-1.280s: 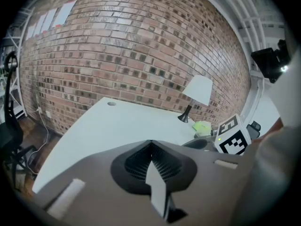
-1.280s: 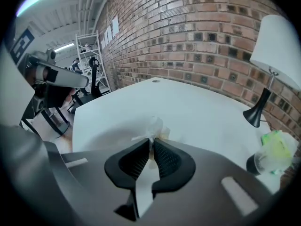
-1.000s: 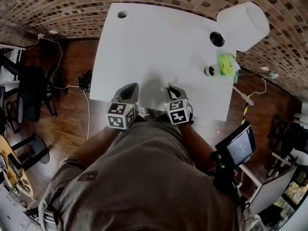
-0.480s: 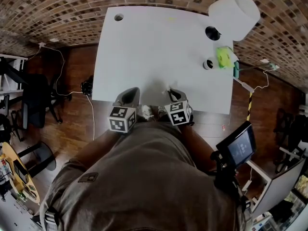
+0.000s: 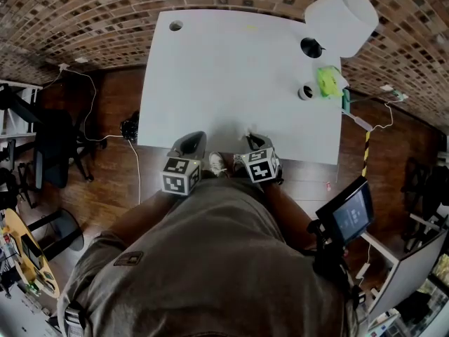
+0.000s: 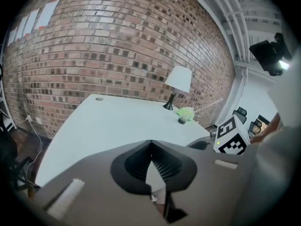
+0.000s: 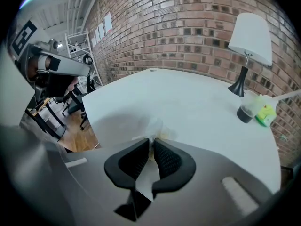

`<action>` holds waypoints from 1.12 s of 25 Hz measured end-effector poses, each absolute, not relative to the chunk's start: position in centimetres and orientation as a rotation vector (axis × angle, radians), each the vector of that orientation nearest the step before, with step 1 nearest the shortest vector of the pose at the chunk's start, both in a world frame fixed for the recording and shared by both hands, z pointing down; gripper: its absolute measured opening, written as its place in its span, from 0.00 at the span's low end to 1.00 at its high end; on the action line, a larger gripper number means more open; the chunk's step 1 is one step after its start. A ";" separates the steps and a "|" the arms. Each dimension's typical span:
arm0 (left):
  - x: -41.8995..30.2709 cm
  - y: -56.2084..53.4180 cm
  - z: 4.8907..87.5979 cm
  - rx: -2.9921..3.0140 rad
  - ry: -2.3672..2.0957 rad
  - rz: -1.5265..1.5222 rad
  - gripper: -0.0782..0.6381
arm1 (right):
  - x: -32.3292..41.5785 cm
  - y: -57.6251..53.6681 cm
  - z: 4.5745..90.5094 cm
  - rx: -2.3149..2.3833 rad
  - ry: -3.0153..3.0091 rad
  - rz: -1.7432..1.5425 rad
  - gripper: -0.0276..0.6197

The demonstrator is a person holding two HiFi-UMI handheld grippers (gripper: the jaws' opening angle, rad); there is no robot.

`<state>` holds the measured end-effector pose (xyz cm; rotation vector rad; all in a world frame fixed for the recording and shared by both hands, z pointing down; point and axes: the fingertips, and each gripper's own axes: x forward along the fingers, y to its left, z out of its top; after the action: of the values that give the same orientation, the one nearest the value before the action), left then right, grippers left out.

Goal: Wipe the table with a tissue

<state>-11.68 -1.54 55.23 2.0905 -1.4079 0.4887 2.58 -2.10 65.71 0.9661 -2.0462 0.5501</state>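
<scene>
Head view: left gripper (image 5: 189,142) and right gripper (image 5: 255,140) are both at the near edge of the white surface (image 5: 224,69), with the tissue (image 5: 247,133) bunched on it at the right one's tip. I'd guess only that near strip is being wiped, so most is left. Left gripper view: fingers together, nothing in them. Right gripper view: fingers clamped on the tissue. The small dark cup (image 7: 244,113) by the lamp (image 7: 250,36) — can't tell what's inside.

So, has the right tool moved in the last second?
Yes. The right tool, shut on the tissue, has drawn back toward the near edge of the table.
</scene>
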 end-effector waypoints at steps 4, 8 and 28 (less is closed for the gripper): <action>-11.4 -1.5 55.5 2.101 -1.378 0.489 0.11 | 2.7 -1.8 65.8 0.970 -2.042 0.573 0.16; -11.4 -1.6 55.8 2.107 -1.364 0.482 0.11 | 2.8 -1.8 65.1 0.996 -2.060 0.577 0.20; -7.2 -2.0 52.7 2.248 -1.343 0.423 0.11 | 4.0 -1.6 53.6 1.145 -2.259 0.480 0.06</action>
<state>-7.21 -2.00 52.69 2.2484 -1.3433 0.4233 3.99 -1.56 53.63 1.1452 -2.2595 0.4802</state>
